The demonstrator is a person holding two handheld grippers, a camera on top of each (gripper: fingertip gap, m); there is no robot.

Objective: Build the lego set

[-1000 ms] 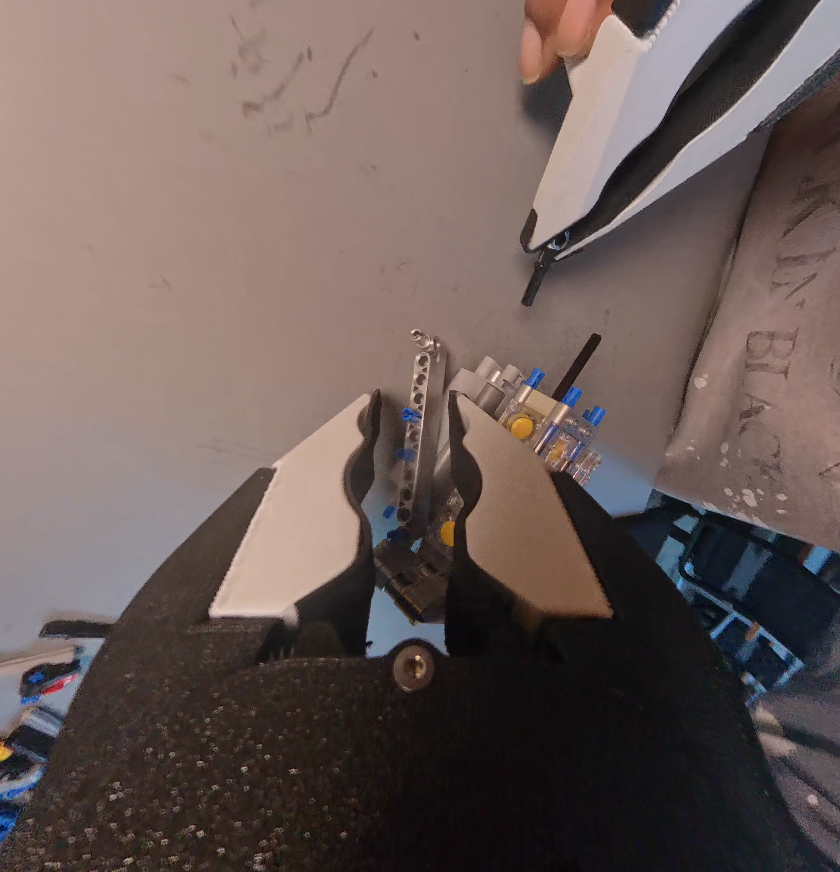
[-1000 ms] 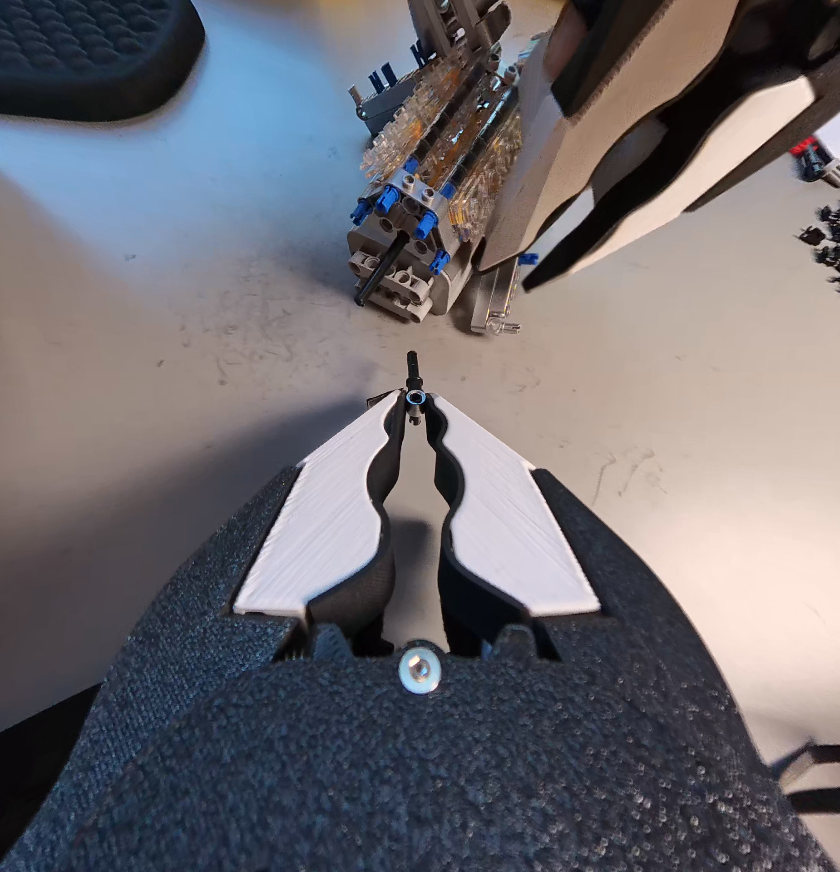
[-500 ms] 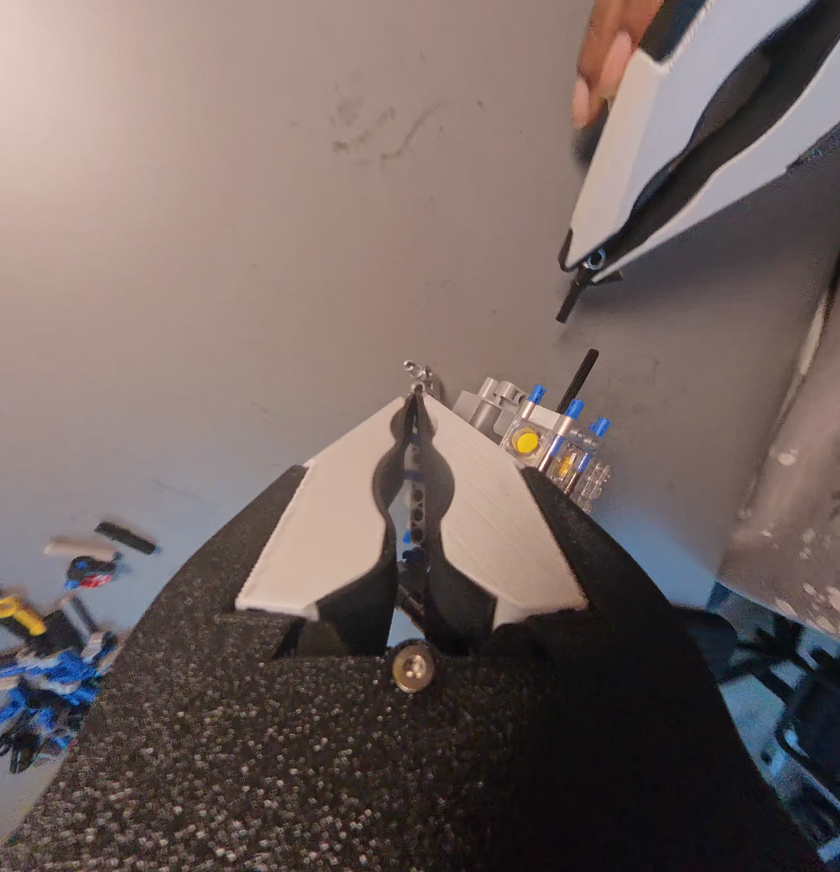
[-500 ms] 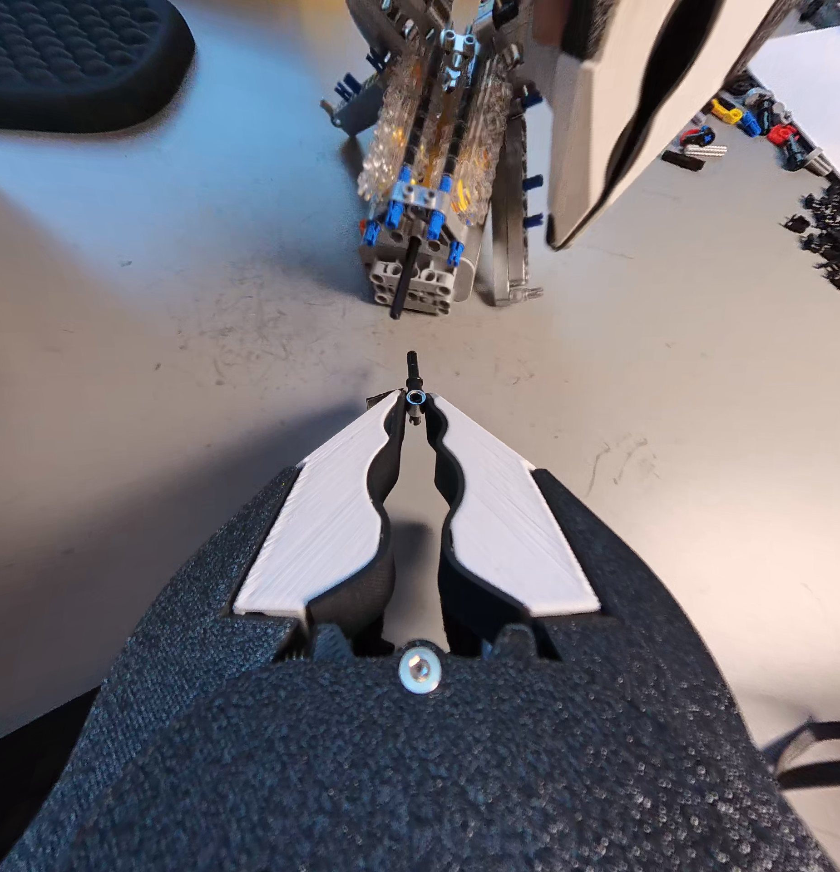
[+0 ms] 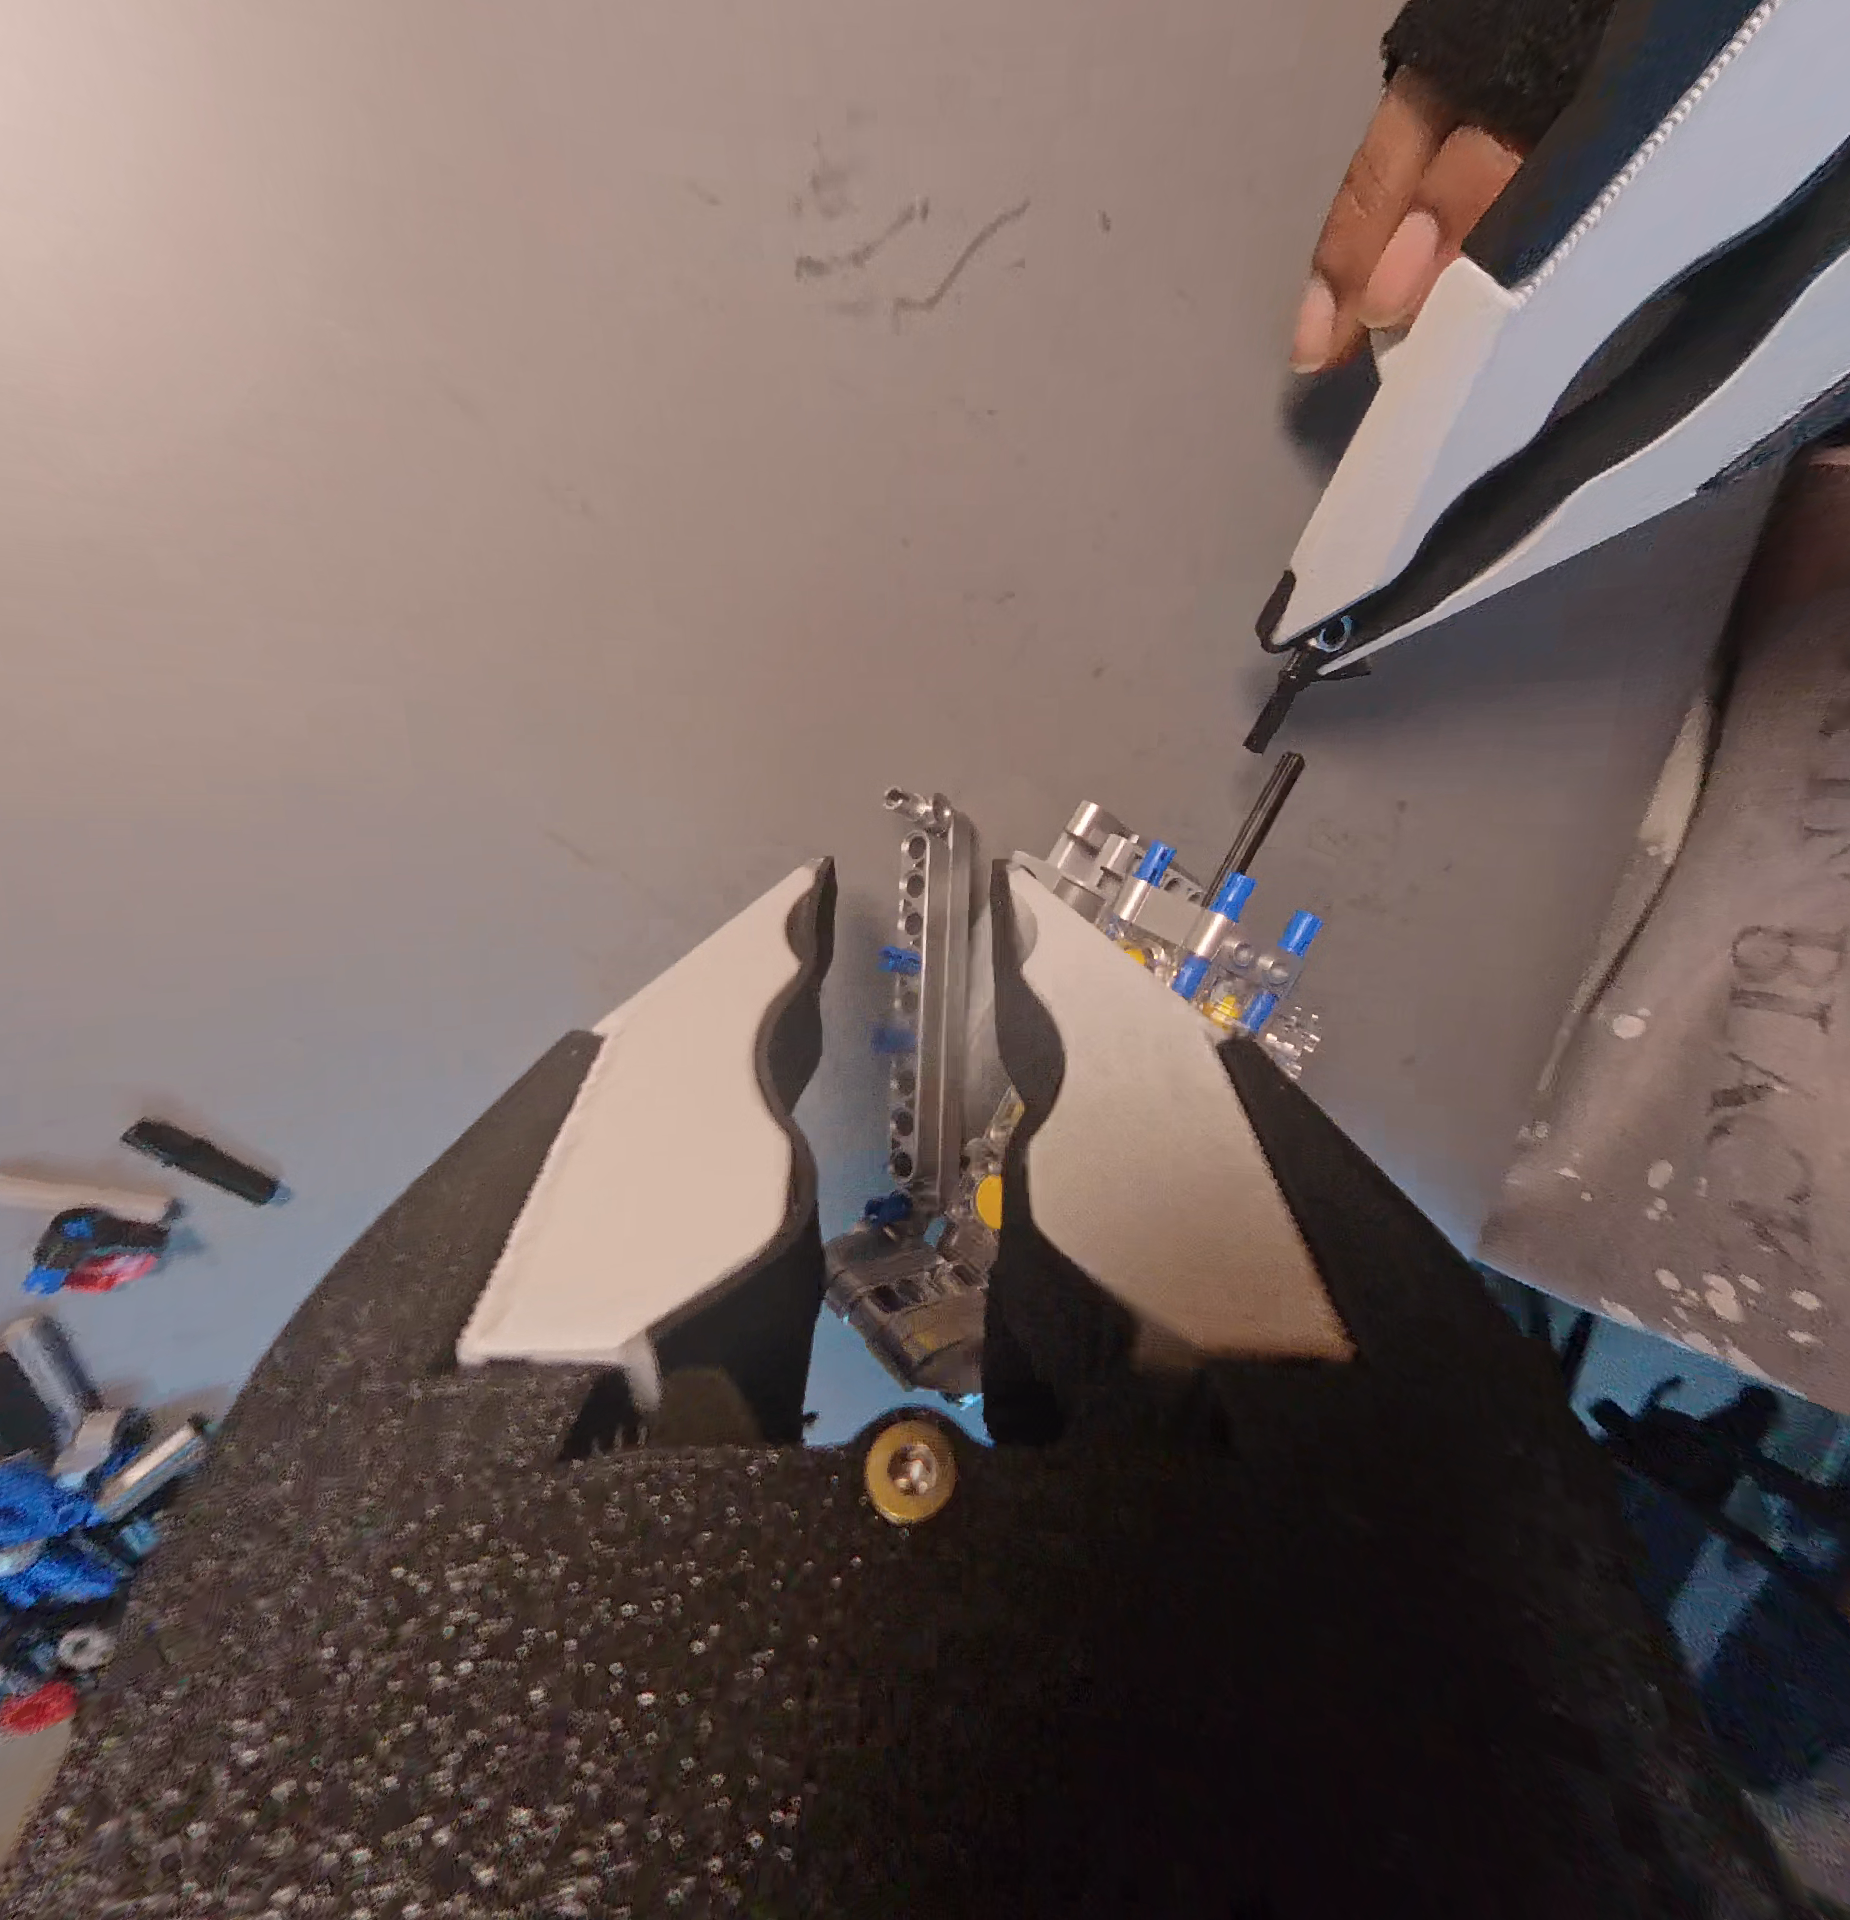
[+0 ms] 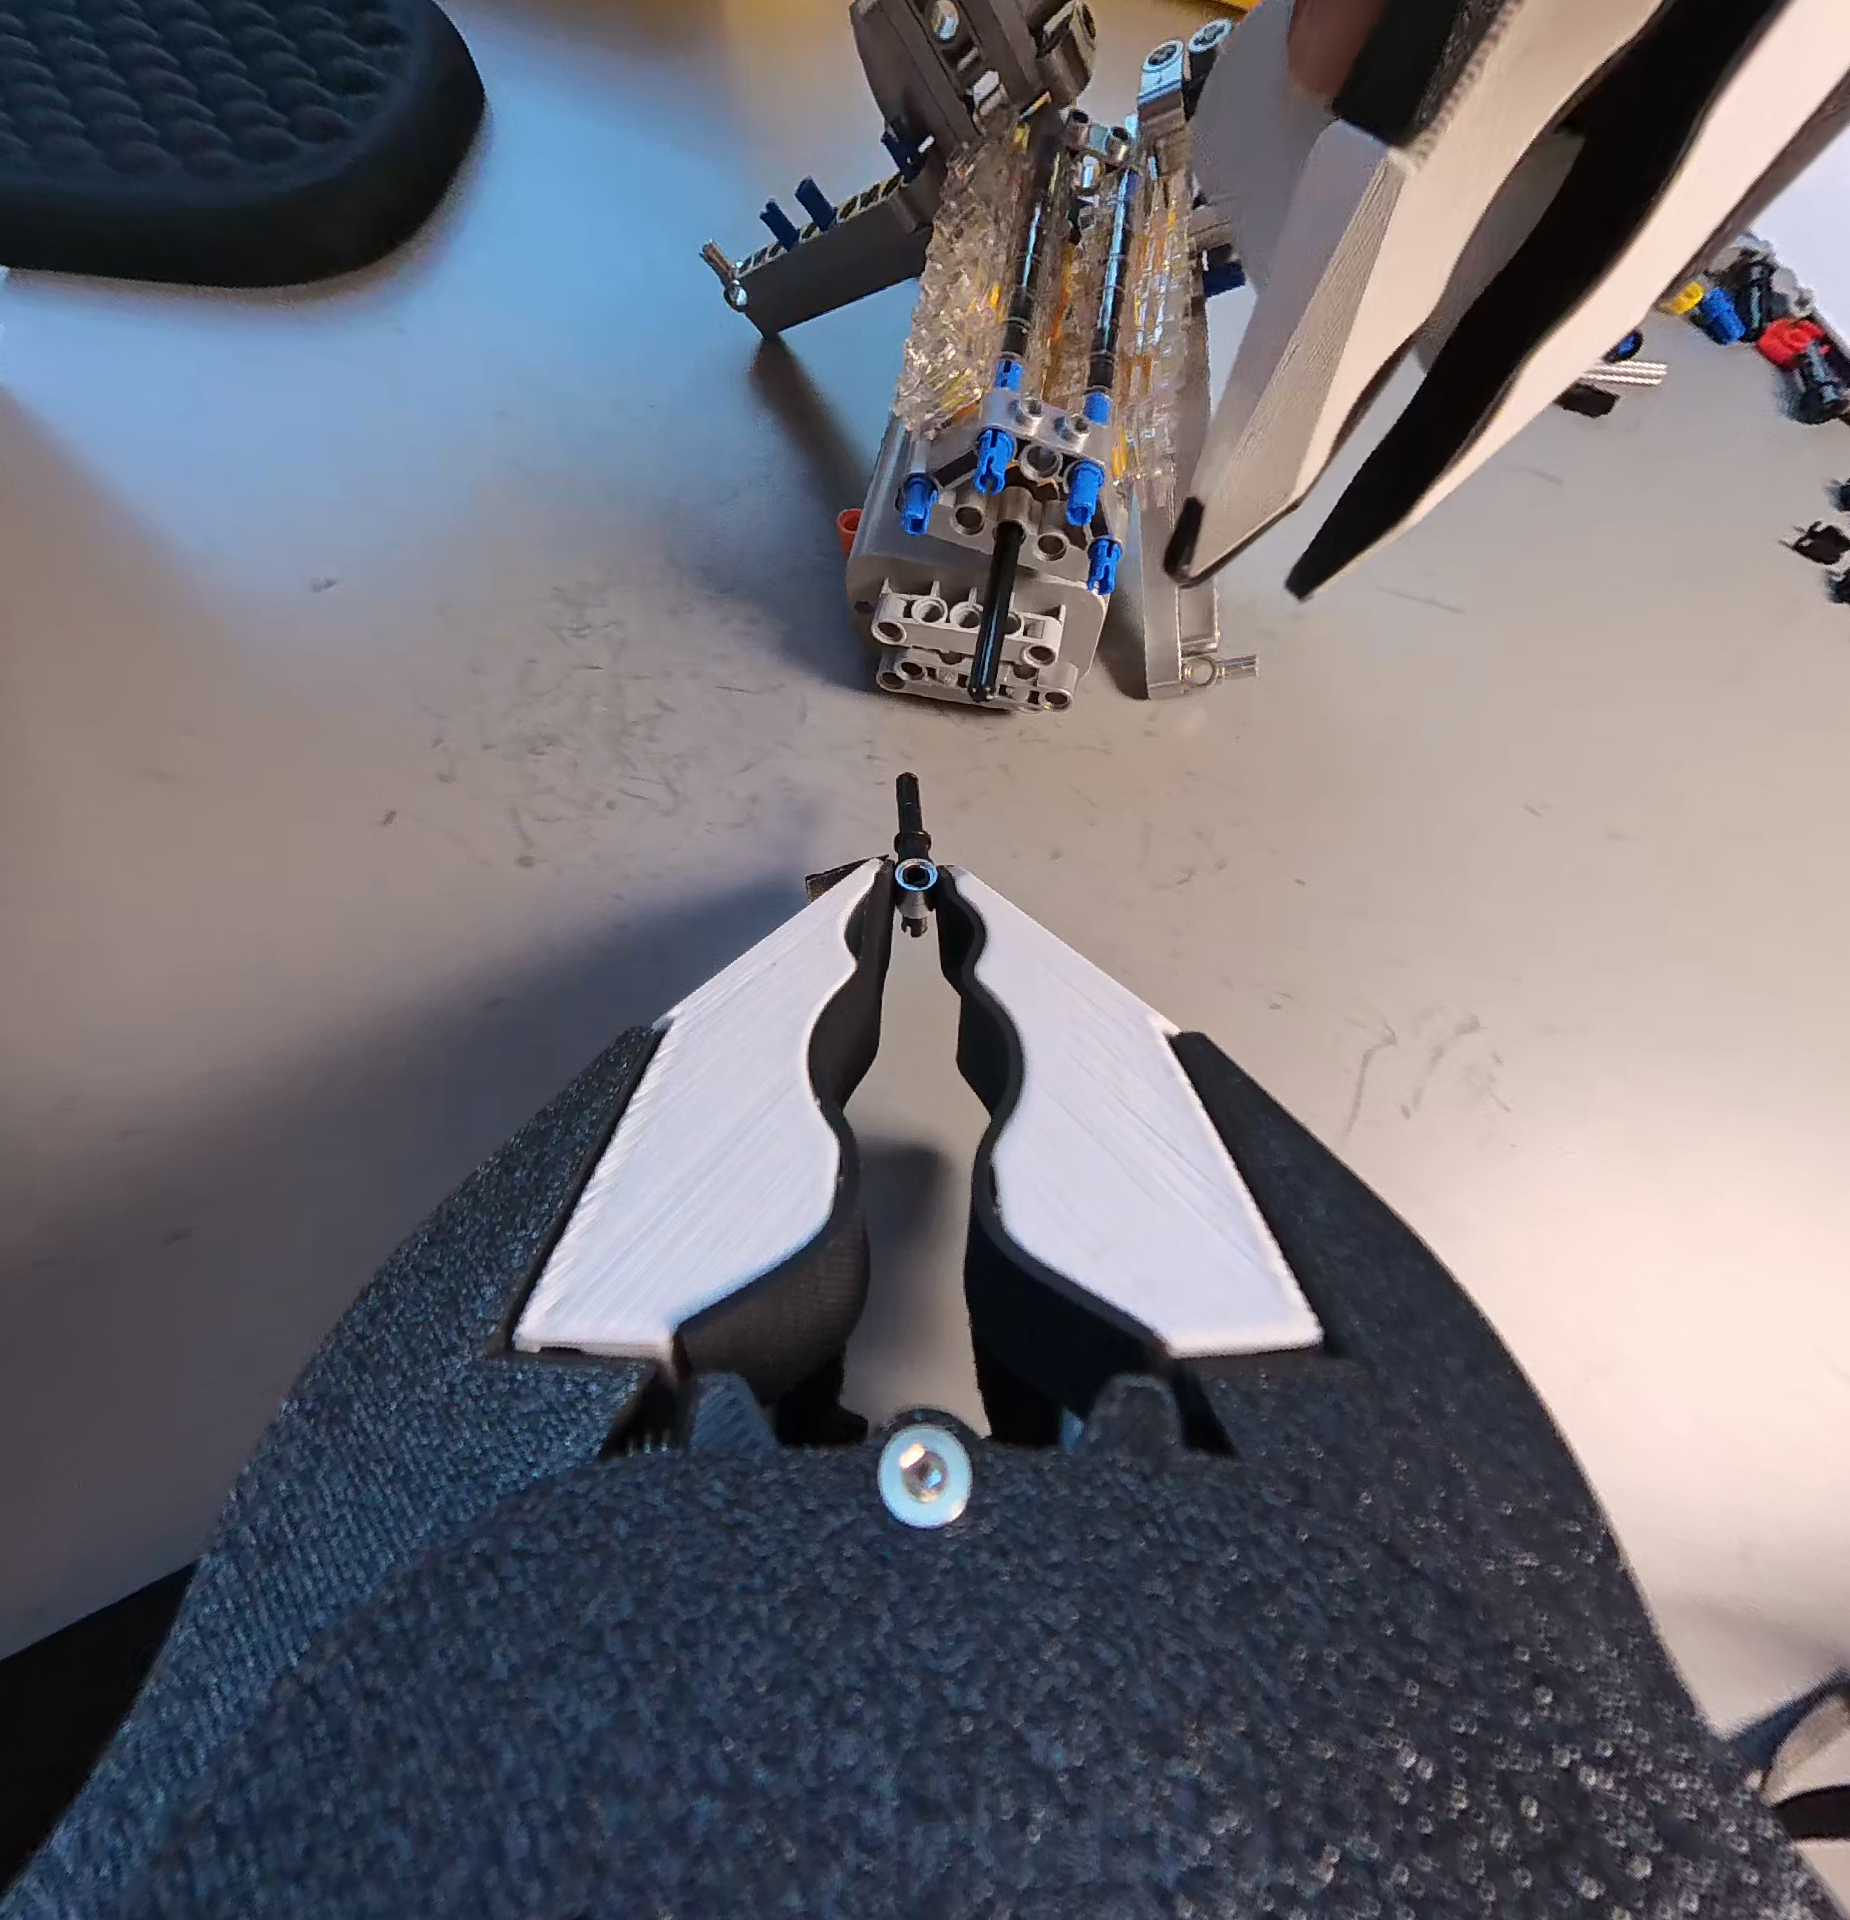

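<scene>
Surface: grey scuffed tabletop (image 6: 401, 831) under both tools, with dark scribble marks (image 5: 900, 260) in the left wrist view; a black mesh pad (image 6: 173, 114) lies at its far left corner in the right wrist view.
Left gripper (image 5: 910, 894): fingers spread apart, grasping nothing; they straddle a long grey holed beam (image 5: 926, 997) that stands along the side of the brick model; neither pad visibly touches the beam; in the right wrist view this tool (image 6: 1248, 566) hangs over the model's right flank.
Right gripper (image 6: 913, 868): clenched at the tips on a small black pin piece (image 6: 908, 821) with a pale blue ring at its base; the pin's tip juts forward beyond the fingertips, clear of the table; in the left wrist view that pin (image 5: 1276, 707) points toward the model's axle, close but apart.
Brick model (image 6: 1014, 436): grey block with blue pegs (image 6: 988, 473), clear studded plates on top and a black axle (image 6: 999, 613) sticking out of its near face; it rests on the table just ahead of the right gripper's pin.
Hand (image 5: 1378, 260): fingers wrapped on the right gripper's side, dark sleeve above.
Loose parts (image 5: 59, 1455): blue, red, black and grey pieces scattered at the table's left edge, well apart from the model.
Grey cloth (image 5: 1731, 987): speckled fabric at the right edge of the left wrist view.
</scene>
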